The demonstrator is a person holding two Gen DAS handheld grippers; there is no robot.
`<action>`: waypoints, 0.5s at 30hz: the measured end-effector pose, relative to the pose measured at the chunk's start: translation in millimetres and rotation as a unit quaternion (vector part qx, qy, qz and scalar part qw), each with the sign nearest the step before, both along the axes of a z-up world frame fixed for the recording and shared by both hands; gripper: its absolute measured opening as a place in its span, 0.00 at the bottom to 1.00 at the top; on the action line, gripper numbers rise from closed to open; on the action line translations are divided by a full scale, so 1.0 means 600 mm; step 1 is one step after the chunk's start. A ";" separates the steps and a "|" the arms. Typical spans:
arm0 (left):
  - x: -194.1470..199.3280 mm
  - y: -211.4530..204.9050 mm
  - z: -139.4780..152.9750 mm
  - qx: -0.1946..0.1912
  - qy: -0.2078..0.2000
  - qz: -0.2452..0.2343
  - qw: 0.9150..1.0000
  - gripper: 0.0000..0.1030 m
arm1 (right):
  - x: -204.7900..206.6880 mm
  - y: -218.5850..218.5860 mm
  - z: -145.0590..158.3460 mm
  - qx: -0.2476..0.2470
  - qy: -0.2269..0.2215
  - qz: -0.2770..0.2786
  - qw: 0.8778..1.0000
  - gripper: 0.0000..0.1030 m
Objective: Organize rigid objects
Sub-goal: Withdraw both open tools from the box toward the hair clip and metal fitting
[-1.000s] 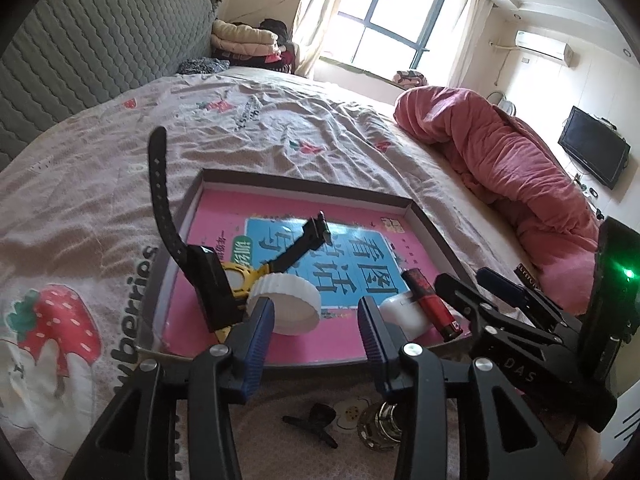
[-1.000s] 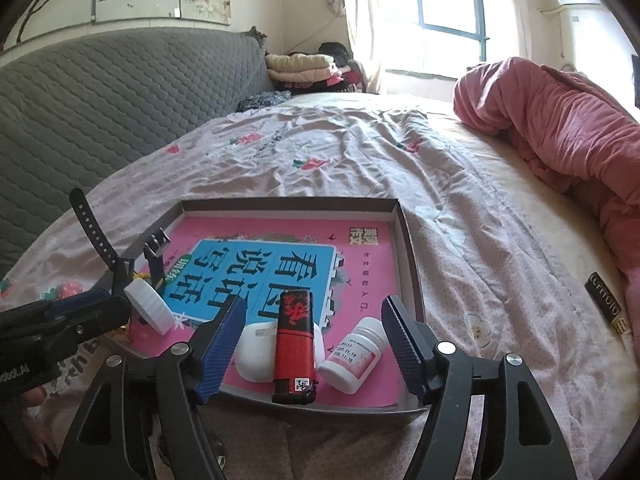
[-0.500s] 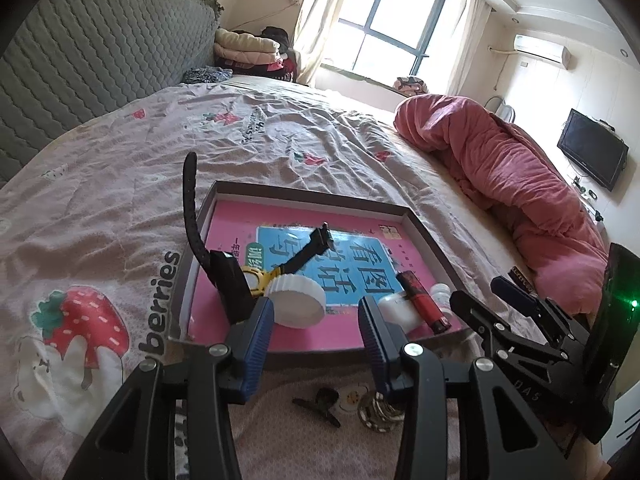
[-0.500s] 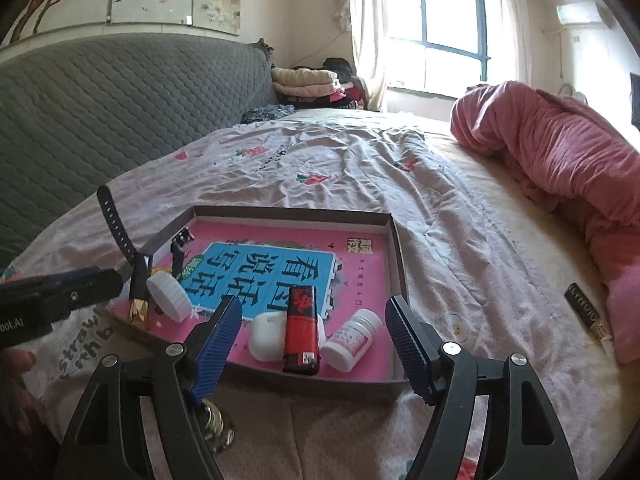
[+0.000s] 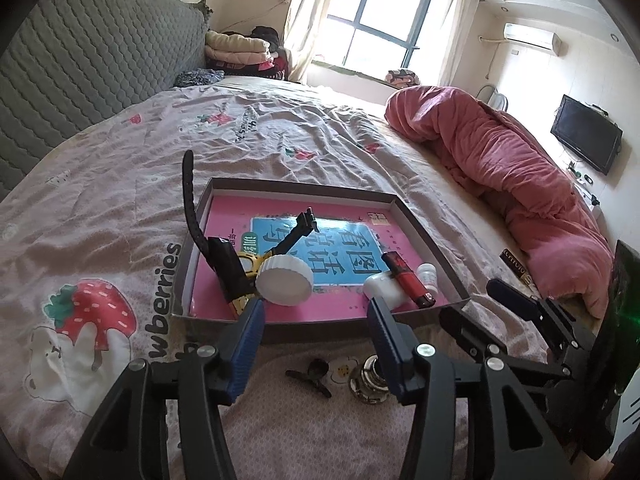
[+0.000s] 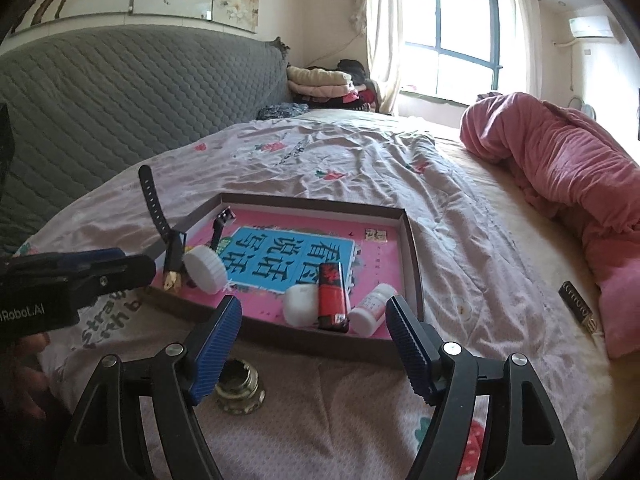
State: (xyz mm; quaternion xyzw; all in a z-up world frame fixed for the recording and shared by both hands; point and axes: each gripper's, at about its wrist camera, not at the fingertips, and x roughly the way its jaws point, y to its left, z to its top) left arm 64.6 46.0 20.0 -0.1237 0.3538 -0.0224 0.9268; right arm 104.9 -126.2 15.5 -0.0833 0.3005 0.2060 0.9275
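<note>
Red lighter (image 6: 333, 295) (black-topped), white cap (image 5: 284, 280), strawberry-print sheet (image 5: 88, 312).

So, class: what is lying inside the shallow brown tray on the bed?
Inside the tray: a pink book lining the floor, a black-strapped watch, a white lid, a white case, a red lighter and a small white bottle. Whatever is under the book is covered.

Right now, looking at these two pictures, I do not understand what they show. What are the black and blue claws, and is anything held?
A person holds one two-finger tool in each hand; each carries a camera looking along its fingers. One picture is from the left gripper, the other from the right gripper. Both hold nothing; the left jaws are opening. On the bed a shallow box contains a watch, white cap, red lighter, white case and small bottle. A metal fitting lies on the sheet outside.
</note>
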 end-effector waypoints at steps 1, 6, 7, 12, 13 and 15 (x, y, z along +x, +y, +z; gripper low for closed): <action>-0.002 0.001 0.001 0.000 0.000 0.001 1.000 0.51 | -0.004 -0.001 -0.001 0.001 0.003 -0.002 1.000 0.73; -0.017 0.006 0.007 0.003 0.000 0.004 1.000 0.51 | -0.028 -0.001 -0.003 0.010 0.021 0.005 1.000 0.73; -0.020 0.007 0.007 0.002 0.000 0.004 1.000 0.51 | -0.033 0.000 -0.003 0.007 0.021 0.007 1.000 0.73; -0.031 0.009 0.000 0.007 0.010 0.003 1.000 0.51 | -0.061 0.008 -0.003 -0.002 0.023 0.023 0.999 0.73; -0.034 0.008 -0.001 0.009 0.013 0.003 1.000 0.51 | -0.065 0.008 -0.004 -0.001 0.026 0.026 0.999 0.73; -0.039 0.006 -0.006 0.008 0.018 -0.001 1.000 0.51 | -0.070 0.009 -0.006 -0.001 0.032 0.031 0.999 0.73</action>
